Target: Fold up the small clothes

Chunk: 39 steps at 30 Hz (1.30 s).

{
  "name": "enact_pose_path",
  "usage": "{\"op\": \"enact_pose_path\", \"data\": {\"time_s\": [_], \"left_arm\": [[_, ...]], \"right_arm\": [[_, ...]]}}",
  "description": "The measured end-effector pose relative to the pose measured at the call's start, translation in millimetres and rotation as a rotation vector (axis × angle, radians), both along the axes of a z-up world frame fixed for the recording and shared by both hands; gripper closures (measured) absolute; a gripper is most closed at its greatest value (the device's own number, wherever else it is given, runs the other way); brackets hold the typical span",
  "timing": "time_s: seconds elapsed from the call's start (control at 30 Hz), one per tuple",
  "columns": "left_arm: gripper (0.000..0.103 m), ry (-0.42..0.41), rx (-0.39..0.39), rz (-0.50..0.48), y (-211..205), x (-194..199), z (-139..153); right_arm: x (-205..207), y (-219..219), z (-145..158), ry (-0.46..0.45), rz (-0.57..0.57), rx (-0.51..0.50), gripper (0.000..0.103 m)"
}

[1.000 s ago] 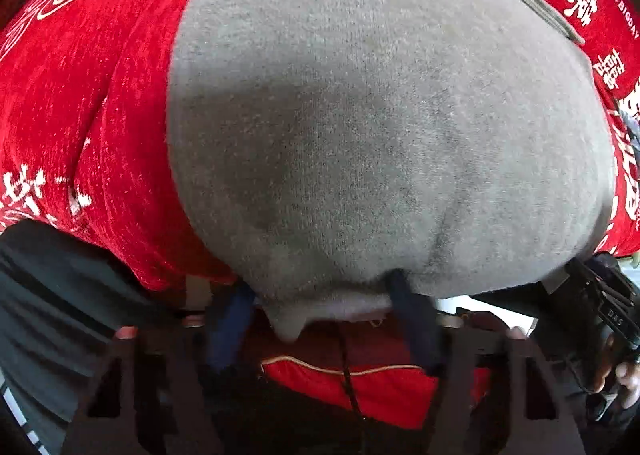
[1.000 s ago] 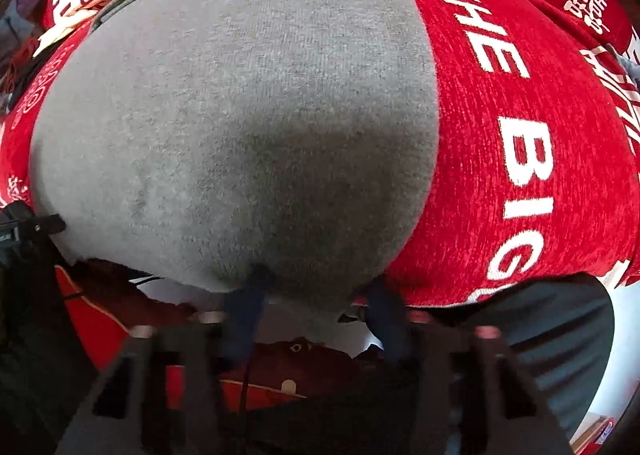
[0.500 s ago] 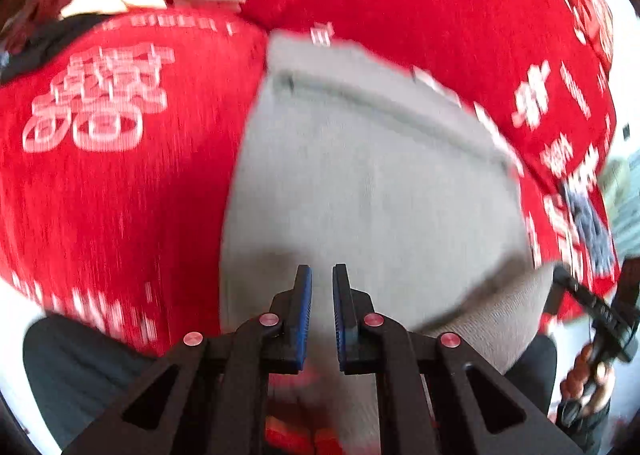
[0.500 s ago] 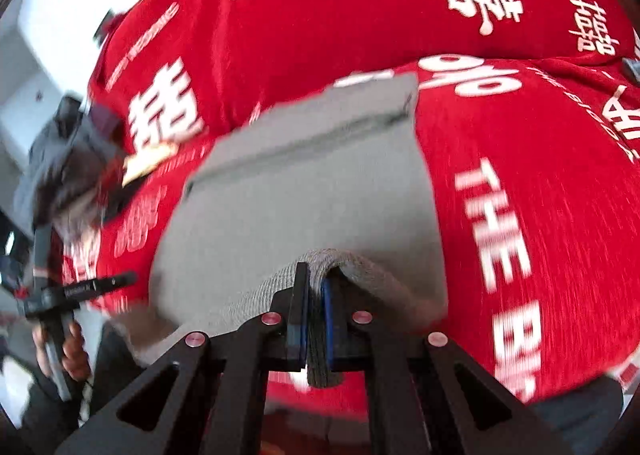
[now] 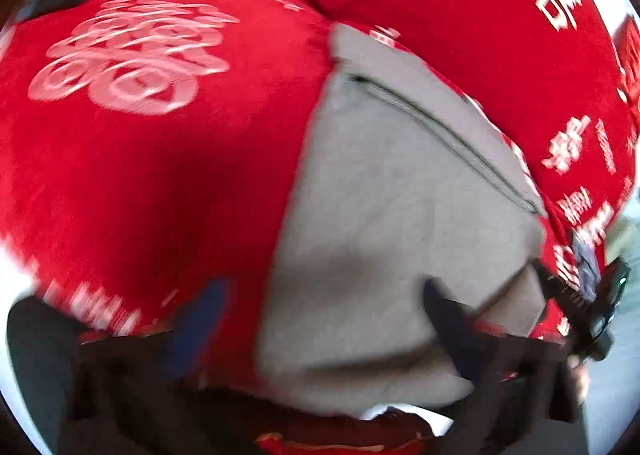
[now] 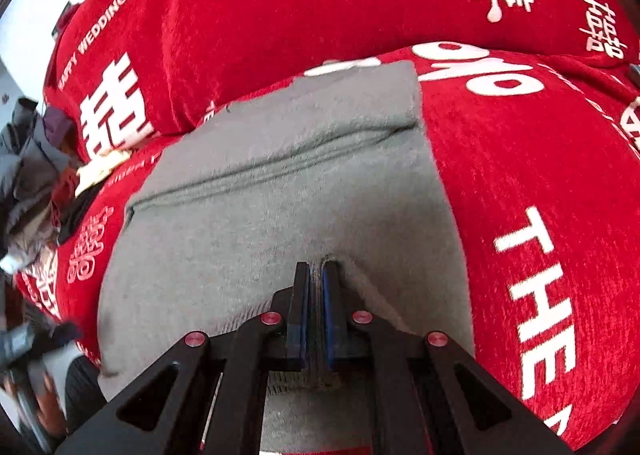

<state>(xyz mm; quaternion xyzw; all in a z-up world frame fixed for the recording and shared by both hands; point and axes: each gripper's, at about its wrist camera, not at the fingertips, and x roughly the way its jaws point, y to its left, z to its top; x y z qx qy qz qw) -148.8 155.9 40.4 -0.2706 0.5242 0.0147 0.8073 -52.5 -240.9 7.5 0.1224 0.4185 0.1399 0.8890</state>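
A grey knitted garment [image 6: 280, 215], soft and fuzzy with a stitched seam running across its far part, lies spread on a red plush cover [image 6: 540, 175] printed with white characters and block letters reading "THE". The right gripper [image 6: 316, 275], black-framed with blue-lined fingers [image 6: 329, 295], is clamped tight on a raised fold at the garment's near edge, the cloth pinched into a narrow ridge between the pads. In the blurred left wrist view, the same grey garment [image 5: 400, 223] fills the middle and right of the scene, its seam slanting from far left to near right over the red cover [image 5: 160, 175]. The left gripper [image 5: 320, 319] has its fingers spread wide apart, one over red plush at the left, the other over grey knit.
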Motion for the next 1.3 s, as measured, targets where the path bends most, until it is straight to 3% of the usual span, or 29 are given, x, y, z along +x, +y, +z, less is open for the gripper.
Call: {"op": "enact_pose_path", "data": {"time_s": [0.2,0.37,0.43,0.47,0.5,0.53,0.67,0.83,0.87,0.9,0.93,1.0,1.07,1.13,1.17,1.2,1.3], "left_arm": [[0.001,0.122,-0.221,0.048,-11.0,-41.1,-27.7],[0.002,0.224,-0.245,0.014,-39.1,-28.9,-58.9],[0.035,0.215,-0.263,0.002,-46.4,-23.8,-61.1],[0.046,0.213,-0.285,-0.022,-49.1,-21.8,-59.2],[0.068,0.197,-0.289,-0.021,-49.6,-22.0,-55.0],[0.080,0.163,-0.291,-0.037,-50.7,-22.8,-48.3],[0.083,0.090,-0.249,-0.054,-48.1,-18.7,-23.6],[0.084,0.011,-0.227,-0.044,-35.7,19.2,5.6],[0.084,0.004,-0.220,-0.054,-33.9,26.7,8.6],[0.083,0.016,-0.216,-0.060,-33.7,35.5,8.3],[0.083,0.032,-0.218,-0.061,-33.1,42.1,5.7],[0.083,0.055,-0.208,-0.084,-30.5,48.7,0.4],[0.083,0.057,-0.214,-0.111,-31.9,48.1,0.2],[0.063,0.039,-0.193,-0.165,-22.6,38.5,5.9],[0.027,0.027,-0.172,-0.186,-20.5,35.0,9.3],[0.000,0.004,-0.141,-0.181,-18.9,33.6,14.0],[0.000,-0.061,-0.038,-0.191,-16.4,35.0,26.9]], "right_arm": [[8.2,-3.0,7.4,-0.028,-0.042,0.001,0.096],[6.9,1.5,6.8,-0.030,-0.029,-0.027,0.096],[4.4,1.2,8.4,-0.037,-0.024,-0.028,0.096],[3.2,0.6,9.5,-0.037,-0.020,-0.025,0.096],[2.0,-0.3,10.7,-0.039,-0.017,-0.023,0.096],[0.2,-1.2,12.2,-0.043,-0.014,-0.020,0.096],[-7.9,-5.2,22.2,-0.065,-0.001,-0.019,0.096],[-12.9,-19.7,37.8,-0.097,-0.027,-0.010,0.094],[-13.1,-24.7,39.0,-0.095,-0.035,-0.007,0.091],[-13.4,-29.2,39.0,-0.090,-0.046,-0.005,0.080],[-13.9,-33.8,38.0,-0.083,-0.053,-0.006,0.062],[-19.7,-40.8,35.2,-0.089,-0.056,-0.028,0.038],[-27.2,-43.8,33.4,-0.116,-0.043,-0.063,0.036],[-29.9,-42.1,30.3,-0.111,0.010,-0.078,0.036],[-29.3,-40.1,28.8,-0.106,0.035,-0.080,0.036],[-27.6,-36.6,27.4,-0.103,0.064,-0.086,0.036],[-15.3,-17.2,23.0,-0.103,0.162,-0.133,0.036]]}}
